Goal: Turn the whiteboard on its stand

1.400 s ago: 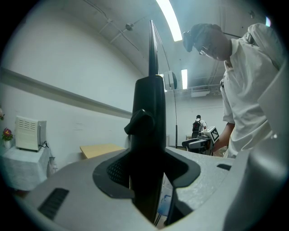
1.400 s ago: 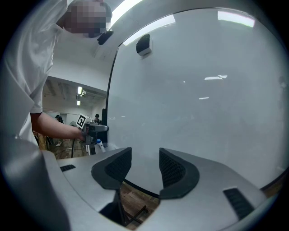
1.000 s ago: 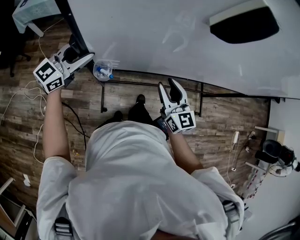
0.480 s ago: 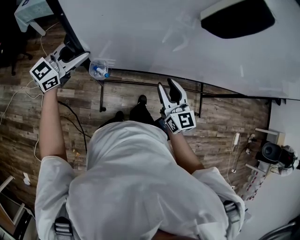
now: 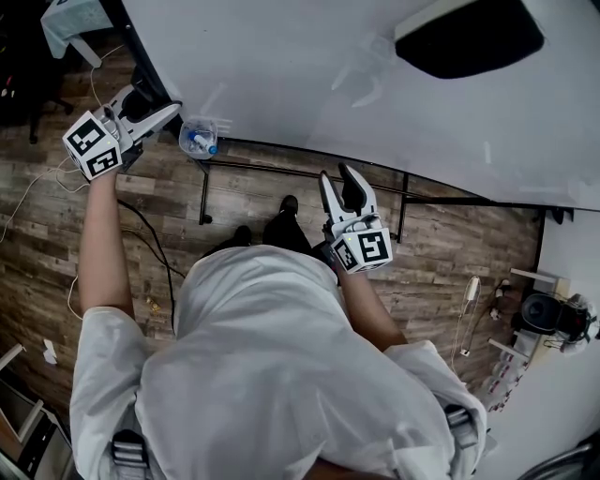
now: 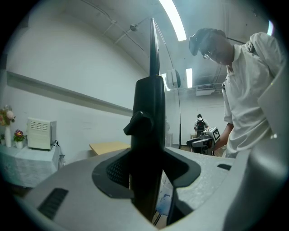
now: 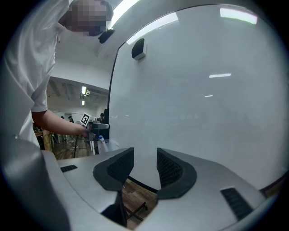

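The big whiteboard (image 5: pixel 356 75) fills the top of the head view, tilted, with a black eraser (image 5: pixel 469 42) stuck to it. My left gripper (image 5: pixel 150 103) is at its left side, with the black side frame (image 6: pixel 149 126) running up between the jaws and the pads closed against it (image 6: pixel 149 176). My right gripper (image 5: pixel 342 187) is below the board's bottom edge, over the stand's black bars (image 5: pixel 281 169). It (image 7: pixel 145 167) is open and holds nothing, and the white board surface (image 7: pixel 203 99) lies just beyond its pads.
A clear cup with markers (image 5: pixel 199 141) hangs at the board's lower left corner. White cables (image 5: pixel 56 187) lie on the wooden floor at the left. A cloth-covered table (image 5: pixel 66 23) stands at top left. Small devices and a power strip (image 5: pixel 469 291) are at the right.
In the head view the left gripper and the board's left corner have shifted slightly left and up. The black eraser has drifted left. The right gripper sits a little lower and further right.
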